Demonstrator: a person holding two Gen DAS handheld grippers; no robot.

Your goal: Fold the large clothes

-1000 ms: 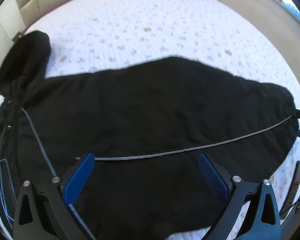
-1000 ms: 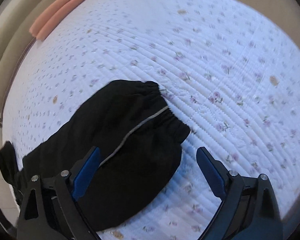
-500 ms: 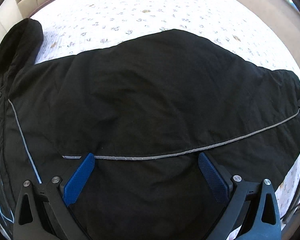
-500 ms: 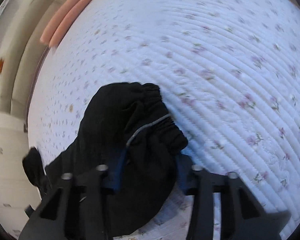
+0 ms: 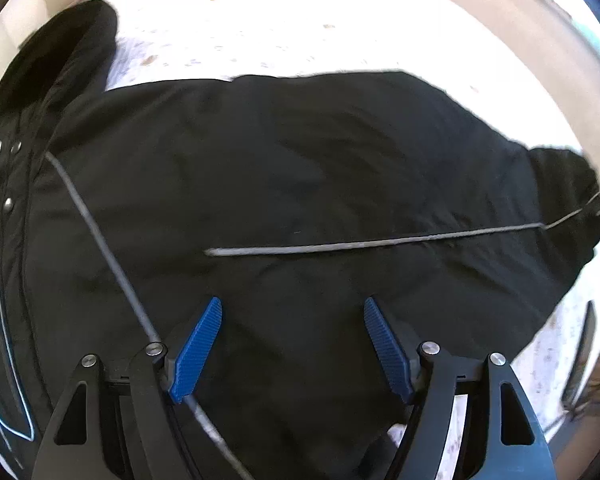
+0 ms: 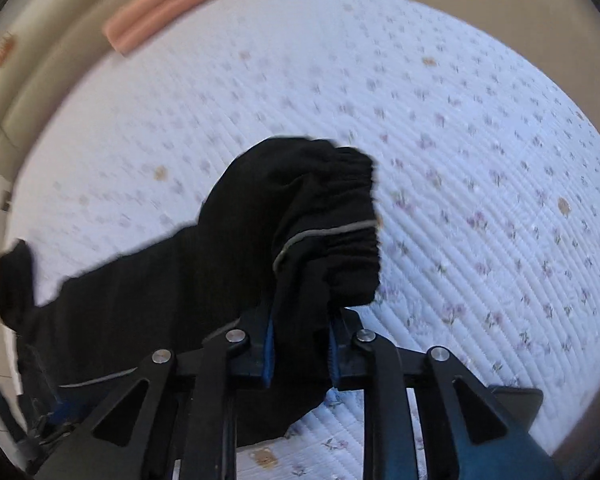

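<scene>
Lying flat on the bed [image 6: 460,128], the black jacket [image 5: 300,168] is soft, bulky and limp; unsupported parts will sag and drag. The right claw [image 6: 300,354] is closing, its pads already pinching the sleeve [image 6: 312,216] just behind the elastic cuff, a firm hold point. The left claw [image 5: 292,344] is closing over the jacket body near the grey piping [image 5: 380,242], pads not yet on cloth. Judged best: grip seams, cuff or hem, not smooth shell fabric, which may slip.
</scene>
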